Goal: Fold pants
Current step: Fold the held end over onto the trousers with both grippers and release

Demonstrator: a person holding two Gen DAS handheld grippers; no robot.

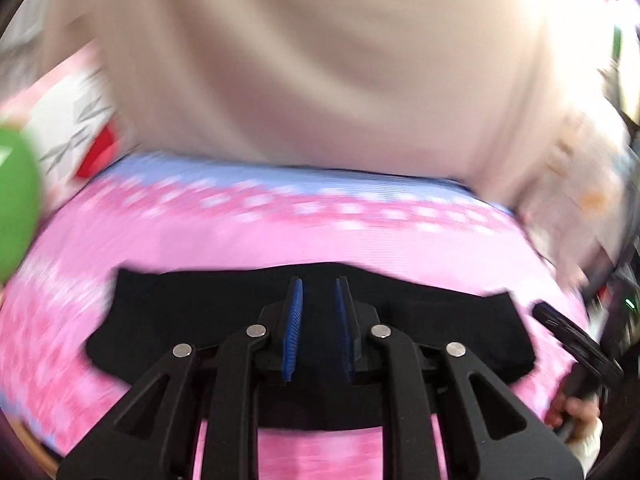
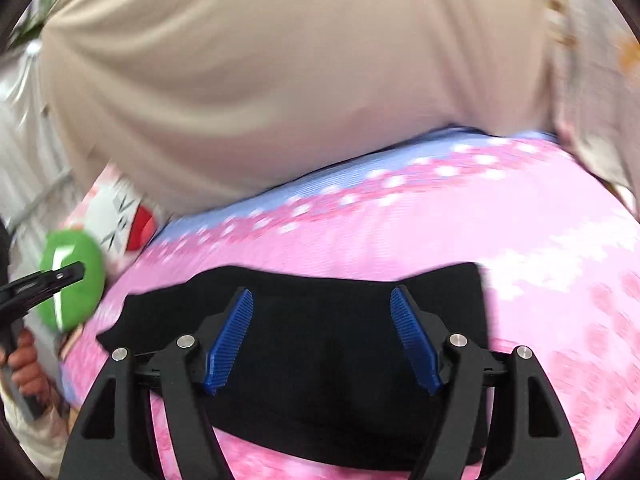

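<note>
Black pants (image 1: pixel 200 320) lie folded into a flat rectangle on a pink flowered cloth (image 1: pixel 280 236). They also show in the right wrist view (image 2: pixel 320 360). My left gripper (image 1: pixel 319 292) hovers over the pants with its blue pads a small gap apart, holding nothing. My right gripper (image 2: pixel 322 300) hovers over the pants with its jaws wide apart and empty. The right gripper's black body shows at the right edge of the left wrist view (image 1: pixel 576 344). The left gripper's tip shows at the left of the right wrist view (image 2: pixel 40 280). Both views are motion-blurred.
The person's beige shirt (image 2: pixel 260 80) fills the space just beyond the table's far edge. A green round object (image 2: pixel 72 280) and a white and red item (image 2: pixel 128 216) sit at the left. A blue band (image 1: pixel 280 172) runs along the cloth's far edge.
</note>
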